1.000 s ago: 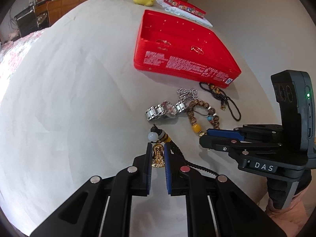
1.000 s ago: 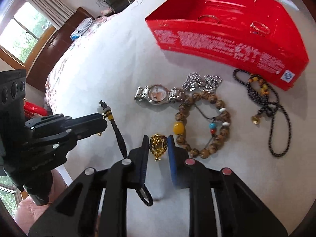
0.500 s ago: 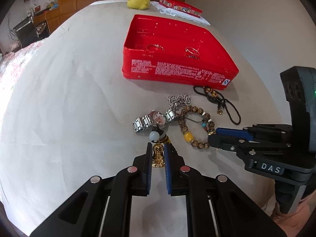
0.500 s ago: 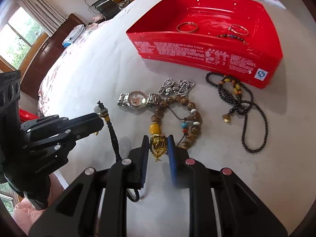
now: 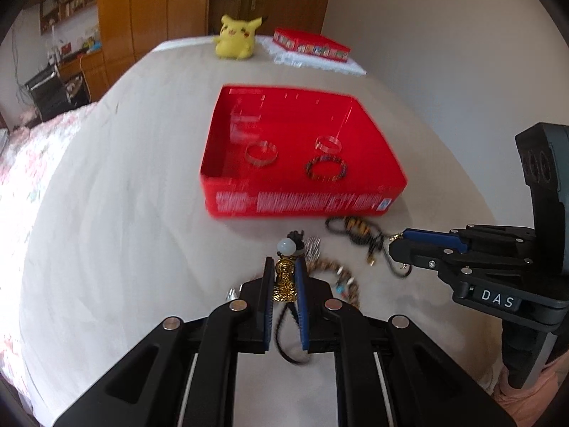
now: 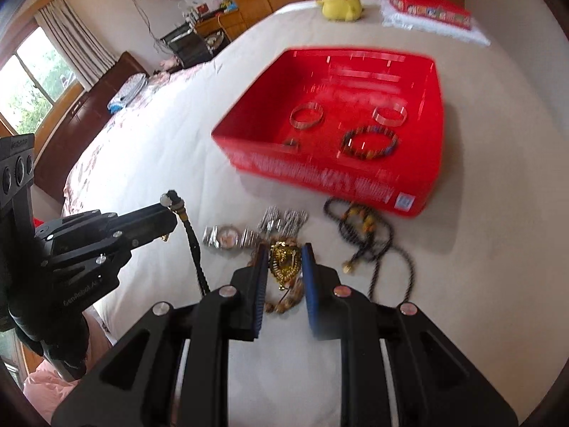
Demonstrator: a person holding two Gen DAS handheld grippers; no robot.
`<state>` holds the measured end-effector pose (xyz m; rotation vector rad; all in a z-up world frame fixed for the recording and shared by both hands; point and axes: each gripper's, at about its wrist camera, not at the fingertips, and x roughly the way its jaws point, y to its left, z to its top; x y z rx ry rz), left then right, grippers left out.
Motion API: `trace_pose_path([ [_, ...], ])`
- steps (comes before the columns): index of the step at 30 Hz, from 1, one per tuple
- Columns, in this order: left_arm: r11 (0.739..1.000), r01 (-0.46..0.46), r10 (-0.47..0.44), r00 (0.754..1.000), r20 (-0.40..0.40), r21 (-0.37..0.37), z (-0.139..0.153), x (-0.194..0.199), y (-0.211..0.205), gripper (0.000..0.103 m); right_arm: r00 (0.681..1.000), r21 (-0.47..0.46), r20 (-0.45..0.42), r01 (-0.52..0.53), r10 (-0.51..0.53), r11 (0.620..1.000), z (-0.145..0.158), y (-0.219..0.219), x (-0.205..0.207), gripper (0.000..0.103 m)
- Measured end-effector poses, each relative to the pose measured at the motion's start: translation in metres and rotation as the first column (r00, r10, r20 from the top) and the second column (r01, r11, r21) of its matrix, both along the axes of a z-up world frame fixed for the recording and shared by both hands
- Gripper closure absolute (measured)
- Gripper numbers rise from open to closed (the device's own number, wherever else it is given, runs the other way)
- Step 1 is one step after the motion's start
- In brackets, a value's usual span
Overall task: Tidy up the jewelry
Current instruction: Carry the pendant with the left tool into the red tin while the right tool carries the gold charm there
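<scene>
Gripping a gold figurine pendant w/ white bead on a black braided cord, the left gripper is clamped narrow on it. Right gripper is pinching a second gold filigree pendant, approx. same closure. Both pieces appear lifted off the white bedsheet.

Risks, as judgement: cord is dangling toward the silver wristwatch and the wooden bead bracelet; could be snagging and dragging them. A narrow pinch on a small pendant may be slipping during transit.

Pose: both grippers are pointing at 12 o'clock toward the red rectangular plastic tray, left one sitting at 9 o'clock in the right view. Tray is already holding bangles. Black bead necklace is lying at 1 o'clock, outside the tray.
</scene>
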<state>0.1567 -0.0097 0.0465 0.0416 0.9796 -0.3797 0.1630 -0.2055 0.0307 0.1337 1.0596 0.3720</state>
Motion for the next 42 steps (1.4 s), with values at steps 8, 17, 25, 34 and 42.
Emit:
trace_pose_path([
  [8, 0.999, 0.000, 0.004, 0.996, 0.091, -0.041, 0.050, 0.034, -0.016, 0.092, 0.995, 0.015, 0.086, 0.044, -0.045, 0.999, 0.042, -0.018, 0.033, 0.085],
  [17, 0.994, -0.048, 0.062, 0.987, 0.151, -0.095, 0.072, 0.093, -0.033, 0.092, 0.990, 0.051, 0.096, 0.099, -0.103, 0.994, 0.050, -0.038, 0.085, 0.085],
  [25, 0.993, -0.083, 0.089, 0.994, 0.065, -0.088, 0.010, 0.161, -0.048, 0.092, 0.987, 0.056, -0.003, 0.162, -0.162, 0.985, -0.008, -0.049, 0.149, 0.085],
  [34, 0.996, -0.088, 0.087, 0.996, -0.026, -0.021, -0.041, 0.195, -0.056, 0.091, 0.980, 0.017, -0.090, 0.180, -0.178, 0.983, -0.057, -0.048, 0.185, 0.083],
  [42, 0.996, -0.084, 0.084, 0.996, -0.016, 0.010, -0.042, 0.190, -0.058, 0.067, 0.982, -0.003, -0.030, 0.187, -0.187, 0.982, -0.049, -0.050, 0.178, 0.066],
])
